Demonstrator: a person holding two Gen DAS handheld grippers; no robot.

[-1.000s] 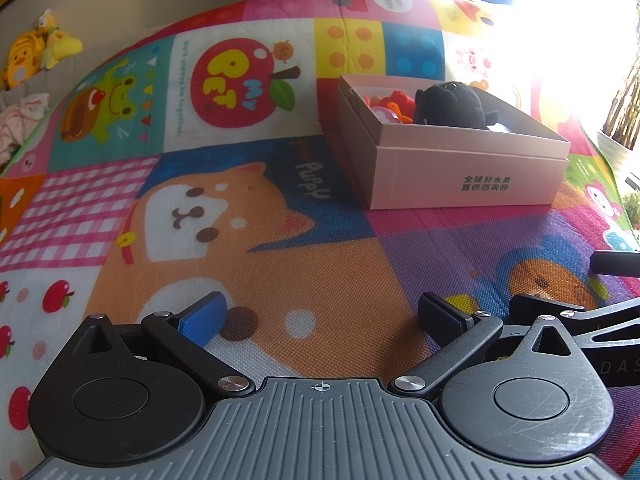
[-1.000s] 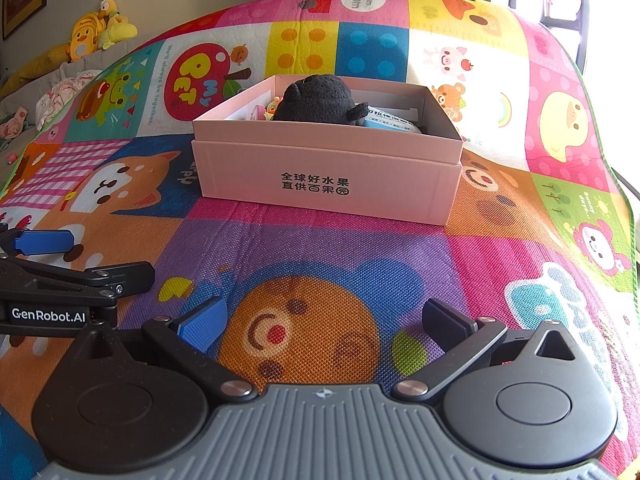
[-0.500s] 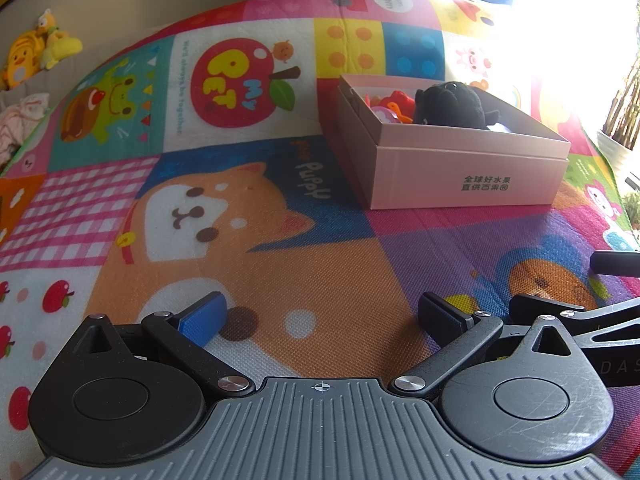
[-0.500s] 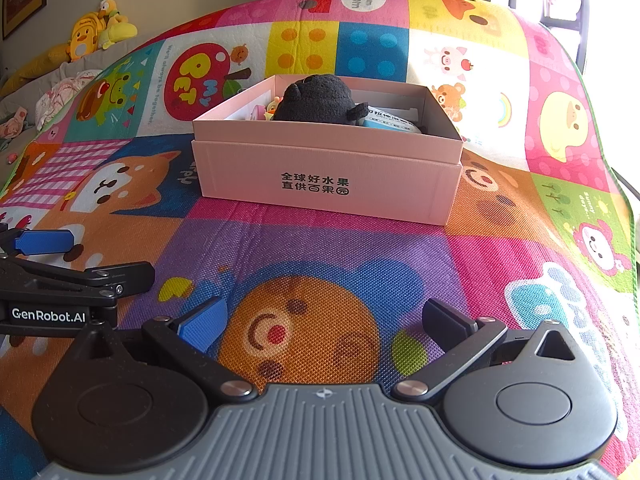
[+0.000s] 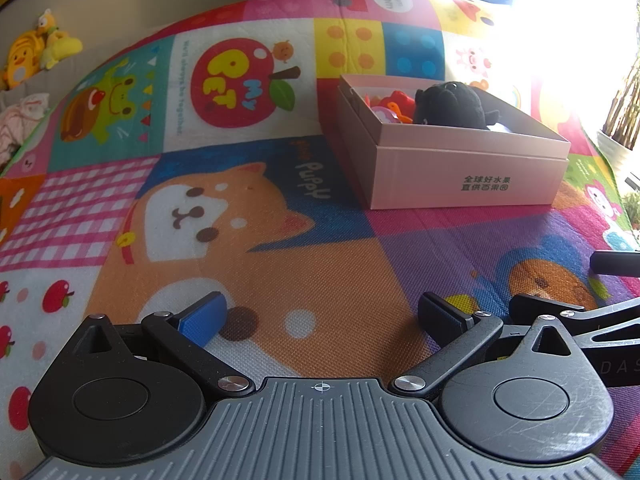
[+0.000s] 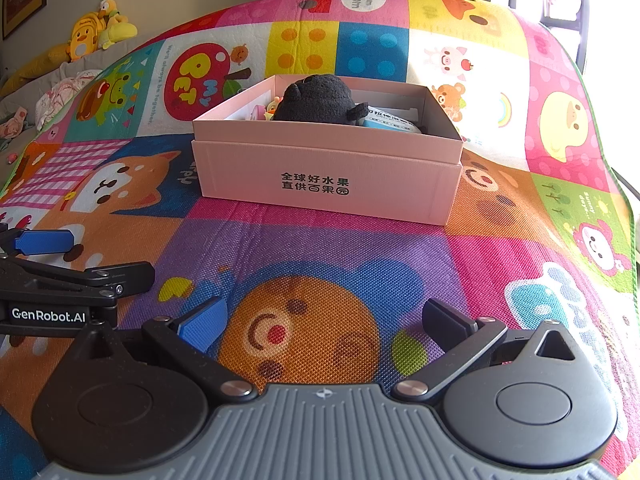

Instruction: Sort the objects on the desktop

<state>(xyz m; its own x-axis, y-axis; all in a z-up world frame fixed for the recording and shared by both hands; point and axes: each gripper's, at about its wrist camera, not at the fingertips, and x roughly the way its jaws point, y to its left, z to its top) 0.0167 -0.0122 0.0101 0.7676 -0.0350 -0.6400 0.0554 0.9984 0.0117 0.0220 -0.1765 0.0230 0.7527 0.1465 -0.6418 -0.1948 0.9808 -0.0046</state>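
A pink cardboard box [image 5: 464, 174] [image 6: 320, 176] sits on the colourful play mat. Inside it lies a black plush toy [image 5: 454, 106] [image 6: 318, 100], with red and orange toys [image 5: 394, 104] beside it and a light blue and white packet [image 6: 394, 122] behind. My left gripper [image 5: 322, 316] rests low over the mat's orange dog picture, open and empty, well short of the box. My right gripper [image 6: 324, 318] is open and empty over the orange bear face, facing the box's printed side. The left gripper [image 6: 44, 272] also shows at the right wrist view's left edge.
The play mat [image 6: 400, 248] covers the whole surface. Yellow plush toys [image 6: 98, 26] [image 5: 36, 46] and crumpled pink cloth [image 6: 64, 94] lie beyond the mat's far left edge. Bright window light washes out the upper right. The right gripper's fingers [image 5: 576, 312] reach in at the left view's right edge.
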